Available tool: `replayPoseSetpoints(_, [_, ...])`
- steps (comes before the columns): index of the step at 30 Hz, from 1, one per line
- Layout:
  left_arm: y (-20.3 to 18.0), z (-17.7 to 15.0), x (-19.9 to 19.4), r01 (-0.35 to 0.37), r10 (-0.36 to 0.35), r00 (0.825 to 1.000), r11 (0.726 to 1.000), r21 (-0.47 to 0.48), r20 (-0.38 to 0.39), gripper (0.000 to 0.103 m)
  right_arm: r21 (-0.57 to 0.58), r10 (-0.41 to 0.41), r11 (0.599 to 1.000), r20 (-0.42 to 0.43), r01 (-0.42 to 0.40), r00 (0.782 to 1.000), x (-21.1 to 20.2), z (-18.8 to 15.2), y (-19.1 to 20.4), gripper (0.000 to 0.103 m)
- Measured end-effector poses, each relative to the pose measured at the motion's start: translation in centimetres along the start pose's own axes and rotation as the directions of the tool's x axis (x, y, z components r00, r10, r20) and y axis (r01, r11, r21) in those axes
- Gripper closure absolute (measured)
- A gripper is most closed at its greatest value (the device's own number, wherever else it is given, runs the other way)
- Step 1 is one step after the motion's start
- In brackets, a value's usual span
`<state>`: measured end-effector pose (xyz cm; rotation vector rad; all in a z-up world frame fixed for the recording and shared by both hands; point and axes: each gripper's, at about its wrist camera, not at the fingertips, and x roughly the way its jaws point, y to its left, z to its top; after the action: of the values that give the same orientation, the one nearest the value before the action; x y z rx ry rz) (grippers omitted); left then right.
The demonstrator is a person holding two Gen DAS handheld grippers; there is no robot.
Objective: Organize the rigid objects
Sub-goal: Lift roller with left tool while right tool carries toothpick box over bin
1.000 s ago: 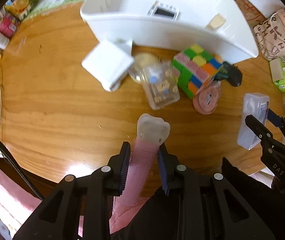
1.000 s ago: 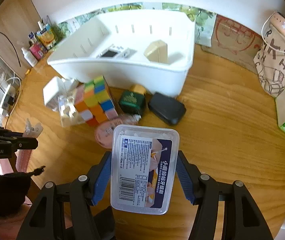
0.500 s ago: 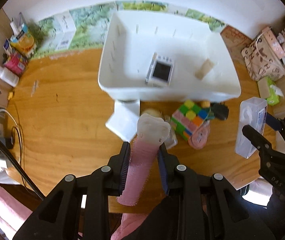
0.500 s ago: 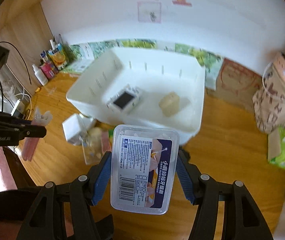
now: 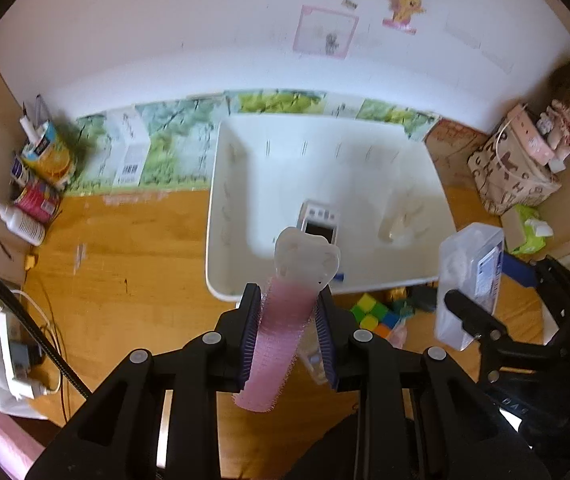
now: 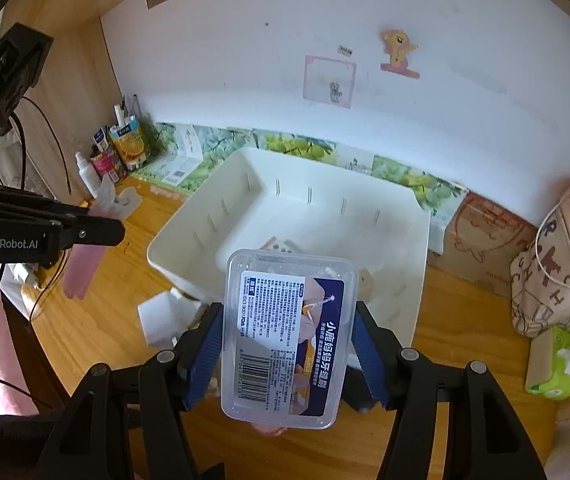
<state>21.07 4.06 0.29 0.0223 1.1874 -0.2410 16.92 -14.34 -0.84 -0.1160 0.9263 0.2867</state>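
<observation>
Both grippers hang above the bin (image 5: pixel 221 240) for dropping: the left gripper (image 5: pixel 289 320) clamps a pink roller (image 5: pixel 281 332), the right gripper (image 6: pixel 287 344) a clear box (image 6: pixel 285 336).

Left gripper (image 5: pixel 289 332) and right gripper (image 6: pixel 287 344) both clamped, raised.

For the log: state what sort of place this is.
Probably a desk in a home bedroom or child's room: a wooden tabletop against a wall with a pony sticker, a doll and a patterned bag.
</observation>
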Motion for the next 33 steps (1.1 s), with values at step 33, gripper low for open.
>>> replayPoseSetpoints(33, [3.2, 3.7, 7.6, 0.224, -0.201, 0.924, 0.974, -0.037, 0.325, 0.073, 0.125, -0.098, 0.989, 0.161, 0.078, 0.982, 8.2, 1.8, -3.6, 0.04])
